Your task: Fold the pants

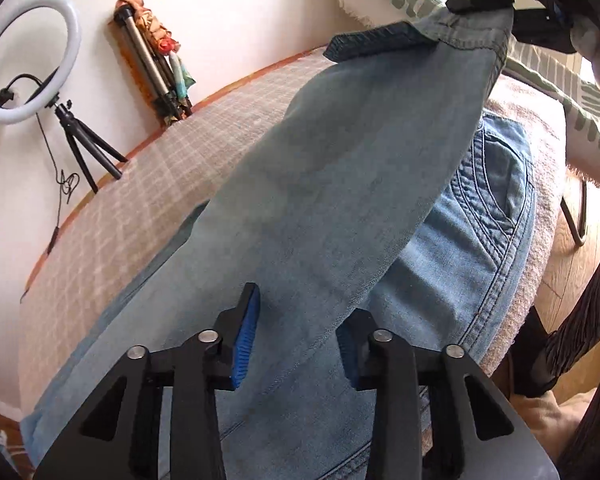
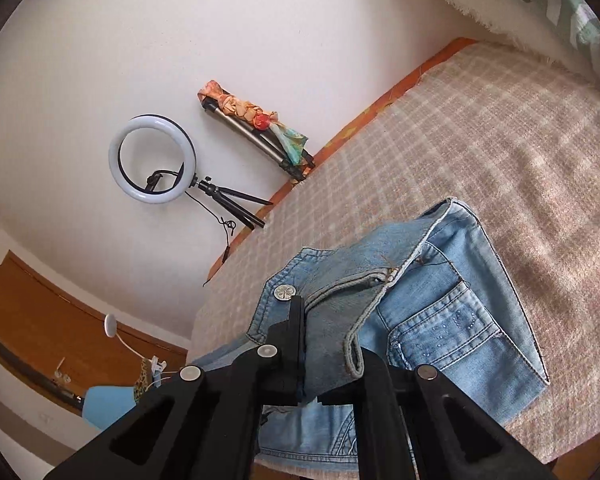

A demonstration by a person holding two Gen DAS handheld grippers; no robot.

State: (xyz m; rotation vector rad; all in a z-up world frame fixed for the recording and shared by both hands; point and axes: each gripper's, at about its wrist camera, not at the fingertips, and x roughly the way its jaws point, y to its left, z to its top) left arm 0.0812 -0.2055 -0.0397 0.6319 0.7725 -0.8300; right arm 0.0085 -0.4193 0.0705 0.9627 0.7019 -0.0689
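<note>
Currently we are partway through a fold of a pair of pale blue denim pants (image 1: 324, 208) that lie on a bed (image 2: 480, 128) covered with a nubbly beige blanket woven in a faint check. From the left wrist view, one long leg of the pants stretches up and away from us as a smooth, slightly faded band, raised off the rest of the garment; its darker hem end sits high toward the far right corner of the bed, where the right gripper (image 1: 480, 2) holds it, jaws pressed together on the cloth. Beneath the raised leg we see the seat of the pants, with curved double stitching and a back pocket, lying flat on the blanket. The left gripper (image 1: 296, 340) hovers low over the leg near the bed's near edge; its jaws, lined with ribbed blue pads (image 1: 246, 336), stand apart on either side of the fabric, and we cannot see them pressing on it. The right wrist view shows the waistband bunched close to that camera, with a flower-shaped metal button (image 2: 283, 292) and a pocket dotted with tiny studs. We judge the next move calls for carrying the lifted leg across and laying it flat, edges matched, while the soft denim stays taut enough not to crease.
</note>
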